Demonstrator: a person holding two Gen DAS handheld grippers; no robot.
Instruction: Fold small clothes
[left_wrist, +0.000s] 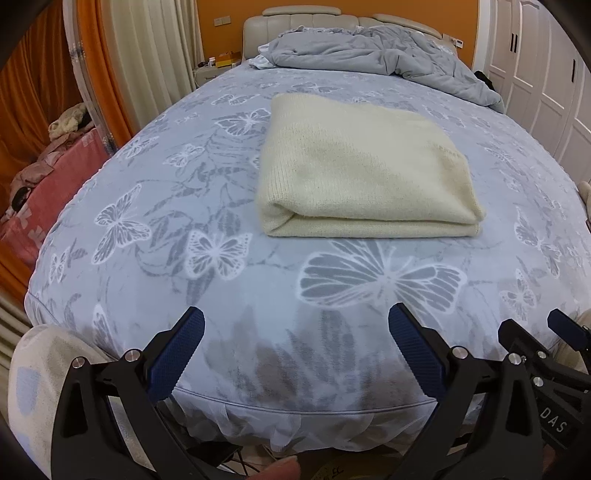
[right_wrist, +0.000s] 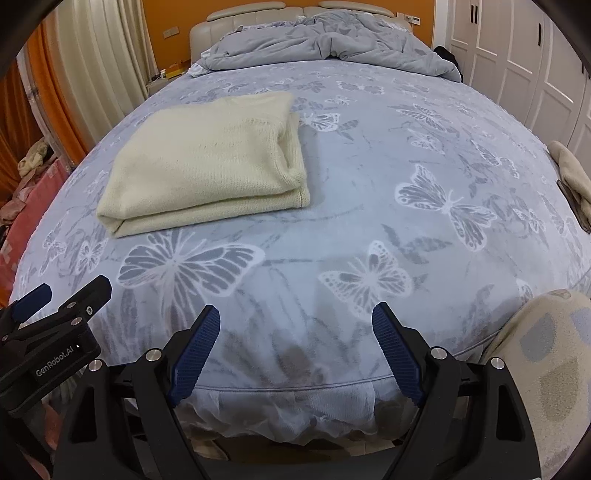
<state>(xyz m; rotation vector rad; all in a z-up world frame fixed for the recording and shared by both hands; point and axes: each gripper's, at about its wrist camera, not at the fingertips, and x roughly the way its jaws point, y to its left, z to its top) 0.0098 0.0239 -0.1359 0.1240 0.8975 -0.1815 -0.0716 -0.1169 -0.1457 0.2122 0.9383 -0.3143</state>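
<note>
Cream sweater (left_wrist: 365, 173) lay folded in neat rectangle on bed (left_wrist: 184, 229), mid-mattress, w/ folded edge toward foot. Looked finished, prob. left flat so it keeps shape. Left gripper (left_wrist: 295, 343) wide apart, holding nothing, hung over foot of bed, well short of sweater. Right gripper (right_wrist: 295, 339) same: wide, nothing held, beside left one.

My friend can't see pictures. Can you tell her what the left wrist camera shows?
A cream knitted sweater, folded into a neat rectangle, lies on a bed with a blue butterfly-print cover. The left gripper hovers open and empty at the bed's near edge. A rumpled grey duvet sits by the headboard.
</note>
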